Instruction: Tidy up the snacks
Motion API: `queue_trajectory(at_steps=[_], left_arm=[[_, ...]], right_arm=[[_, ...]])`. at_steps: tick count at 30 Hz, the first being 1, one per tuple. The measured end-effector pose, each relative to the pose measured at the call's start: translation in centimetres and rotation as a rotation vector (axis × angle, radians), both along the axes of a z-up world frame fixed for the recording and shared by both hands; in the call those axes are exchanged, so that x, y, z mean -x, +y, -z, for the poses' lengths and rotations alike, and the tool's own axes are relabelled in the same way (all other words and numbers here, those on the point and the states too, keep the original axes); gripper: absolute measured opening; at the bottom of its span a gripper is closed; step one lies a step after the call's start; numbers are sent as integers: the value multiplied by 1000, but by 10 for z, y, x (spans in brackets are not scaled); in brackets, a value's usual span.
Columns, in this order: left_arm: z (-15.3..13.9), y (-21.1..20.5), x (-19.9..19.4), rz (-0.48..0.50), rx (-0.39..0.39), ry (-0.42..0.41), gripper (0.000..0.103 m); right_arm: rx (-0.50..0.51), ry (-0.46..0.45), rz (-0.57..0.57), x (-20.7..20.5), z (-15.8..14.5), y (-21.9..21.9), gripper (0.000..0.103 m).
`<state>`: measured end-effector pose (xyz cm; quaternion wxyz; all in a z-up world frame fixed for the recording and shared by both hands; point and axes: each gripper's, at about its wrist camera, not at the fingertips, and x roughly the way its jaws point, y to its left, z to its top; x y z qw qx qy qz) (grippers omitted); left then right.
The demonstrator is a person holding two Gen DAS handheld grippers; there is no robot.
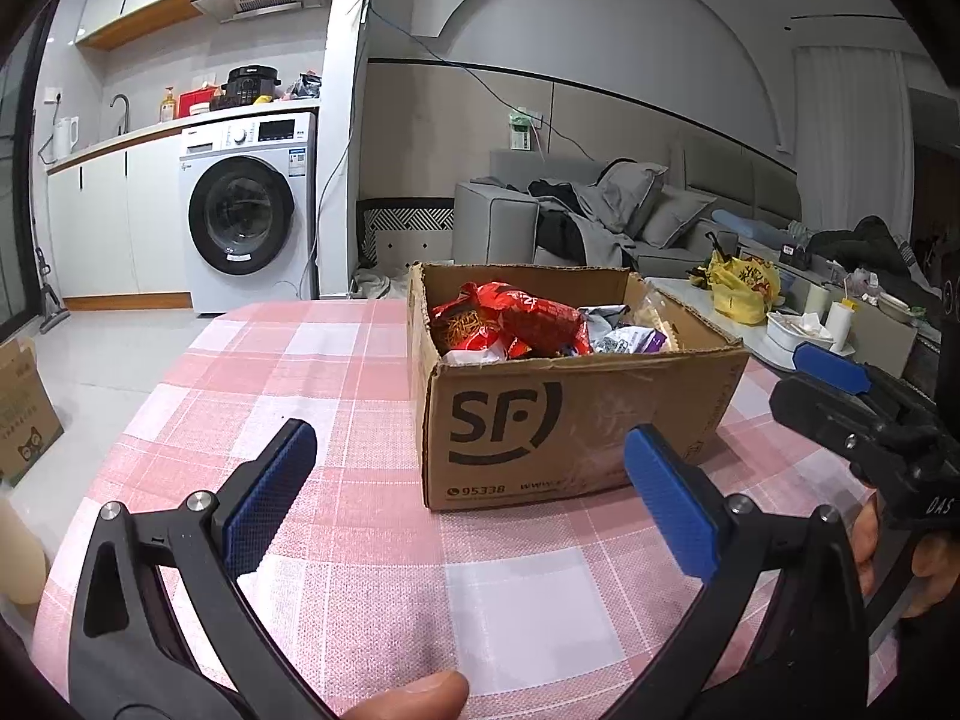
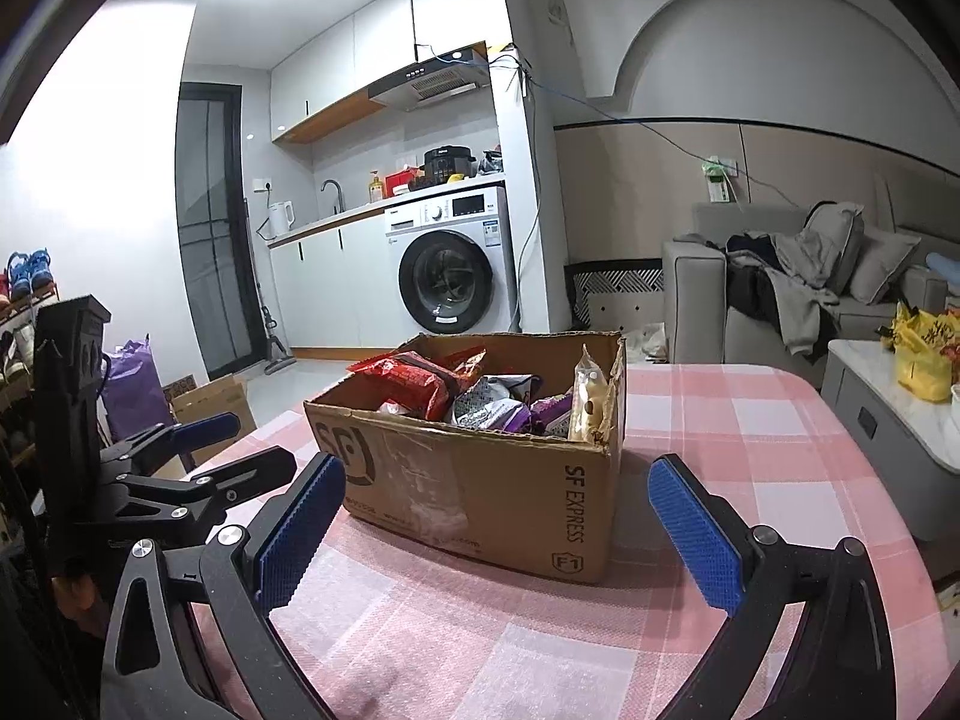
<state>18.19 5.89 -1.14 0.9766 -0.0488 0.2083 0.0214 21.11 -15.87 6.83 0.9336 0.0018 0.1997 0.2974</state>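
Observation:
An open cardboard SF box (image 1: pixel 540 420) stands on the pink checked tablecloth (image 1: pixel 336 372); it also shows in the right wrist view (image 2: pixel 510 492). Inside lie red snack bags (image 1: pixel 510 315) (image 2: pixel 414 381), purple and grey packets (image 1: pixel 630 339) (image 2: pixel 504 408) and a clear pack of pale biscuits (image 2: pixel 587 399) upright against the right wall. My left gripper (image 1: pixel 468 480) is open and empty, just in front of the box. My right gripper (image 2: pixel 498 531) is open and empty, near the box's front corner. The right gripper shows in the left wrist view (image 1: pixel 840 378) at the right edge.
A washing machine (image 1: pixel 249 216) and kitchen counter stand behind the table. A grey sofa (image 1: pixel 600 210) with clothes is at the back right. A low white table with a yellow bag (image 1: pixel 744 288) stands right of the table. A cardboard box (image 1: pixel 24 414) sits on the floor at left.

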Motion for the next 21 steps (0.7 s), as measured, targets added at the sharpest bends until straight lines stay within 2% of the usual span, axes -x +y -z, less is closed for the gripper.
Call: queue_trajectory(at_steps=[21], left_arm=[[2,-1,1,-7,3,-4,103]], right_arm=[[5,-20,12,6,3,-1,103]])
